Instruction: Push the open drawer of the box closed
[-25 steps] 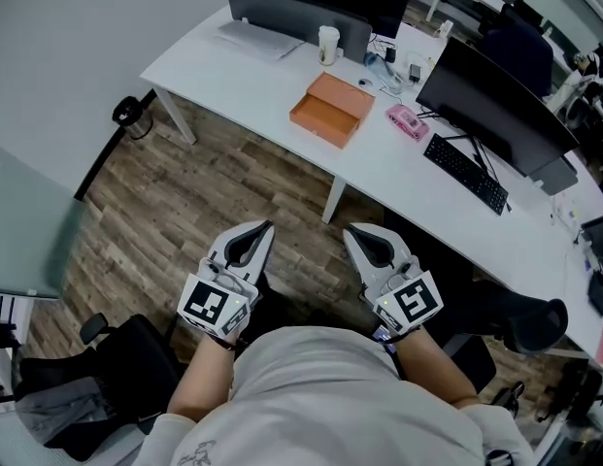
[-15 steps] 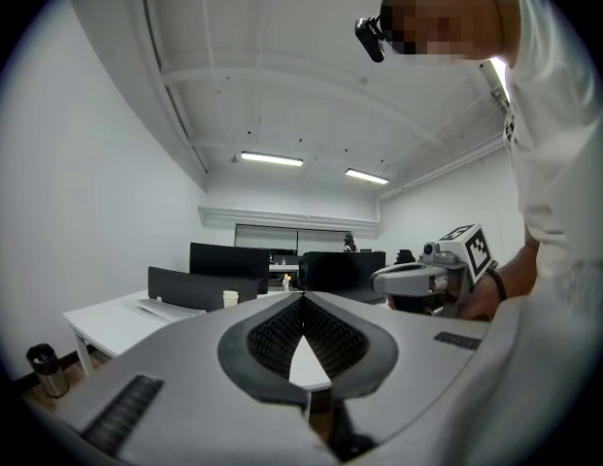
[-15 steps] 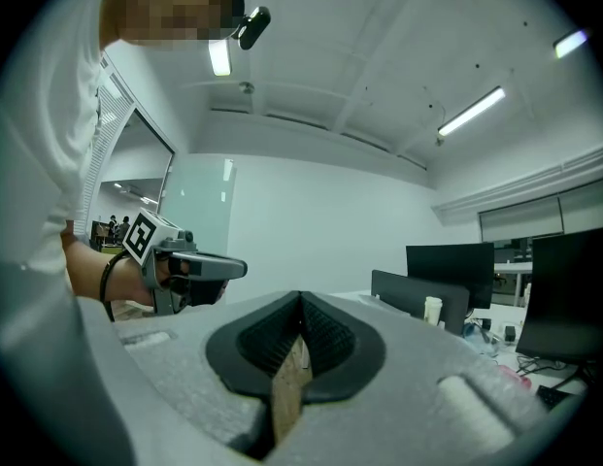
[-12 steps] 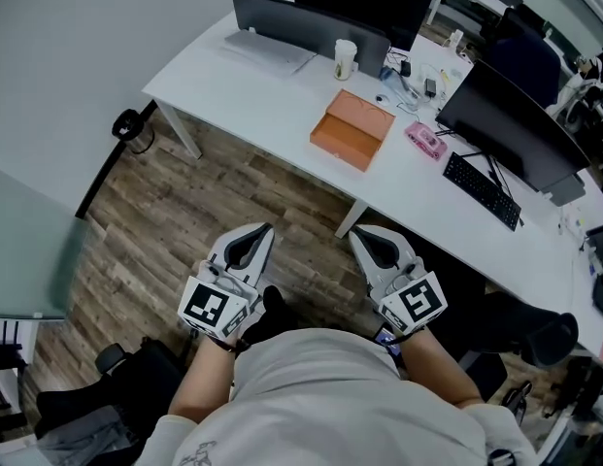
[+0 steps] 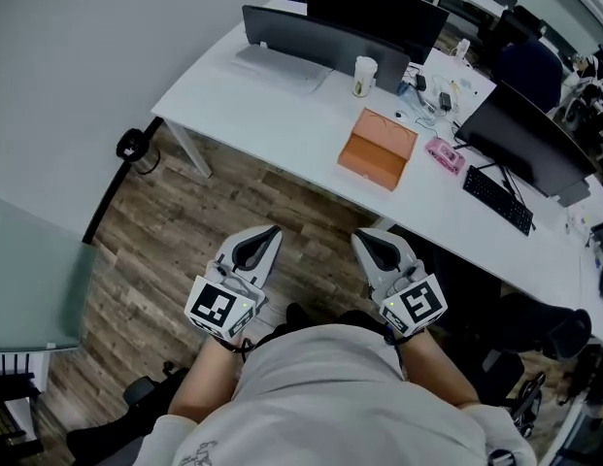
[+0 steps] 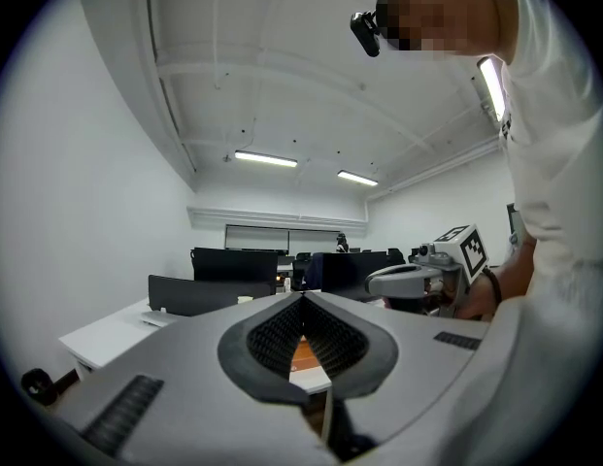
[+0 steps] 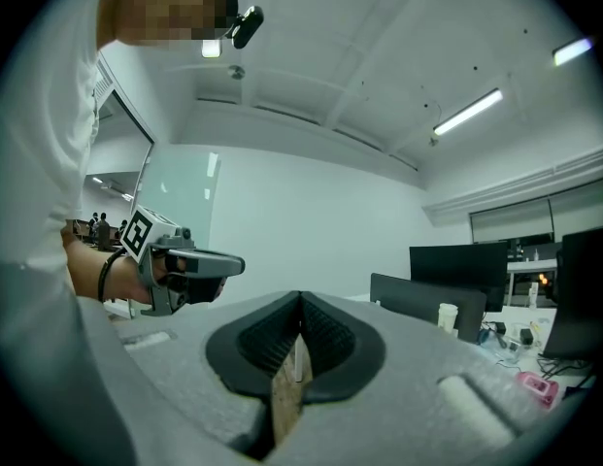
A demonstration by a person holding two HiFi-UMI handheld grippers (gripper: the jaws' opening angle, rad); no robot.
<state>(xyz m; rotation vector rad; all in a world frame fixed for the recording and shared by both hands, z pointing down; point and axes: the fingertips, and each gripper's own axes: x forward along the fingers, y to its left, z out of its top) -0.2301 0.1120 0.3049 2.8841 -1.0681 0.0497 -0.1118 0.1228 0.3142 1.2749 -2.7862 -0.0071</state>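
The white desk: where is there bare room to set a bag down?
The desk is bare at its left corner, before the dark screen, and along the front edge left of the orange box. Crowded behind and right of the box: cup, cables, keyboard.

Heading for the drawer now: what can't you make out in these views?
- Orange box, head view: too far and small to tell where its drawer sticks out.
- Same box, left gripper view: only an orange sliver shows behind the shut left tongs.
- Right gripper view: box not seen past the shut right tongs.
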